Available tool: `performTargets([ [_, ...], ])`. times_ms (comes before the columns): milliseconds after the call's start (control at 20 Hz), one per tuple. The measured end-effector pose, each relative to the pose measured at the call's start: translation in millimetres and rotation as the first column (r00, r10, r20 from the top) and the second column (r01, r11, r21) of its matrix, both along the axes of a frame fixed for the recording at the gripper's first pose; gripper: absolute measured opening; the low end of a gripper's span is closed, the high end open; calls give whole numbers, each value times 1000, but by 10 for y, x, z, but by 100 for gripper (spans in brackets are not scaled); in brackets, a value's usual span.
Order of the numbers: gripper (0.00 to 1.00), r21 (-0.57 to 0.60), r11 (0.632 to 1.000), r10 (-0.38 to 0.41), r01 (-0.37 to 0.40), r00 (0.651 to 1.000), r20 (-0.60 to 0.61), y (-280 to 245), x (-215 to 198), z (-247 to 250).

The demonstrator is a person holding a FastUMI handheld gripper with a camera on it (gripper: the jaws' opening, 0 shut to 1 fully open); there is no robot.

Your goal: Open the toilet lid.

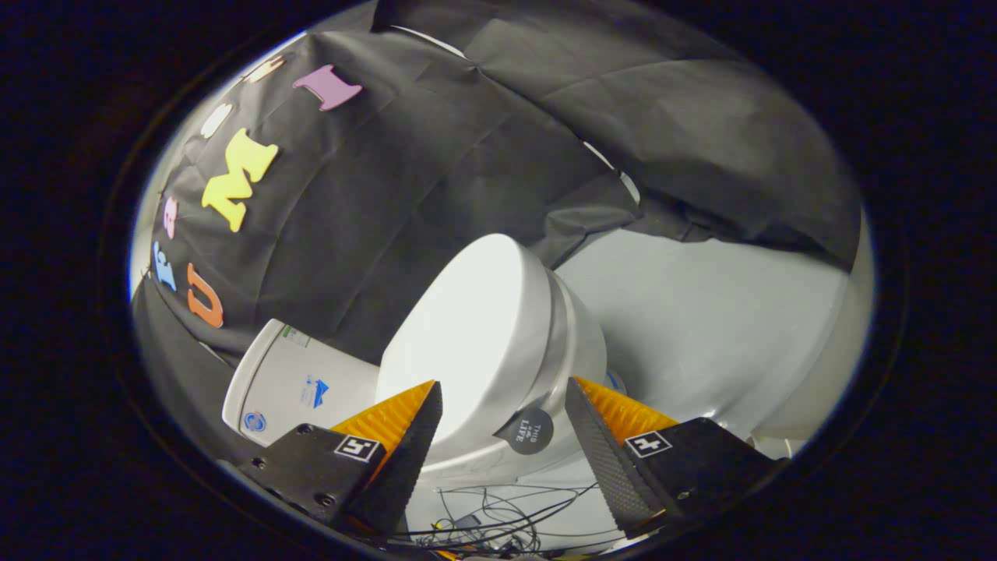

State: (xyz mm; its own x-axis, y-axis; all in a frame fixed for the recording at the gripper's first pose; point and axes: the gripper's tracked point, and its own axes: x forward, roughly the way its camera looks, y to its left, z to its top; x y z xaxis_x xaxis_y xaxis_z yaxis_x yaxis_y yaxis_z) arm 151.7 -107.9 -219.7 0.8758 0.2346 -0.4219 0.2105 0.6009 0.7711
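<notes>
Cloth wall (436, 195) fills the back, draped in folds.

Tank (288, 382) sits at the left, white, leaning against the cloth, with small stickers on its face that I do not read. It lies just beyond my left finger (405, 436).

My claw (502, 436) is released: the two fingers stand well apart, nothing pressed between them. Each carries a small square marker on its body.

Toilet (576, 351) is just ahead of the claw, seen tilted in this view. Lid (467, 327) is white, smooth, down on the bowl, its broad top facing me. The near end of the lid lies in the gap between the fingers, closer to the left one; the left fingertip overlaps the lid's edge in the view, but I cannot tell if it touches. A round dark sticker (528, 431) sits on the rim below the lid, between the fingers, nearer the right finger (592, 444).

Loose thin cables (498, 518) lie tangled below the toilet, between the finger bases.

Floor (701, 327) to the right of the toilet is pale grey and plain, running up to the hem of the cloth.
</notes>
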Motion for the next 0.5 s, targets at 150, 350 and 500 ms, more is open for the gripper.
performTargets([
  [150,99,81,997,16,-12,999,-48,46,-7,-192],
  [350,92,206,978,41,-23,995,-87,162,-5,-349],
  [500,82,247,969,54,-26,993,-107,238,40,-412],
])
